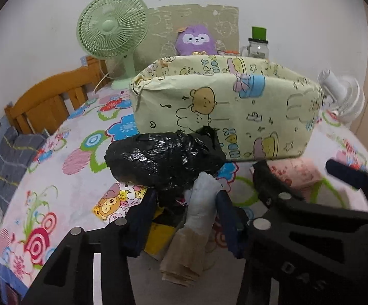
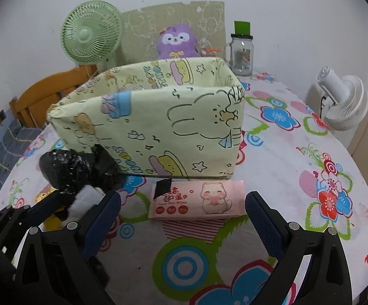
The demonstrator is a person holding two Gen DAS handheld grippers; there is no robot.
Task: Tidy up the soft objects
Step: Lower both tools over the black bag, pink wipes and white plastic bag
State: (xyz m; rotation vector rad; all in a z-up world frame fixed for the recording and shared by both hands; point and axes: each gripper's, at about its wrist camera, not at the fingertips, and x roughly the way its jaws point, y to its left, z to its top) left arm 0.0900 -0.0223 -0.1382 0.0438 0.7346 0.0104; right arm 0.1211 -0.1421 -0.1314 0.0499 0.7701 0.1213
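Left gripper (image 1: 186, 203) clamping on pale rolled cloth (image 1: 201, 203), pads pressing both sides, black plastic bundle (image 1: 163, 160) sitting just ahead, touching the roll. Right gripper (image 2: 182, 213) hanging with jaws spread wide, nothing between them, pointing at pink wipes pack (image 2: 196, 199).

Both task items lying near the front edge of the table (image 2: 285, 167), just in front of the paper-wrapped box (image 2: 148, 127); wipes pack almost touching the box's front wall, black bundle against its left front corner.

Risks, judging from here:
- Gripping the roll near one end only; soft cloth likely sagging or unrolling on lift.
- Dragging the black bundle or the yellow item under the roll along with it.
- Clipping the box's front wall when carrying over; light box probably sliding toward the back edge.
- Crowding of both grippers, working side by side.

Containers: box open-topped, inside looking empty as far as visible, floor hidden. Glass jar (image 2: 241, 58) at back edge, contents unclear.
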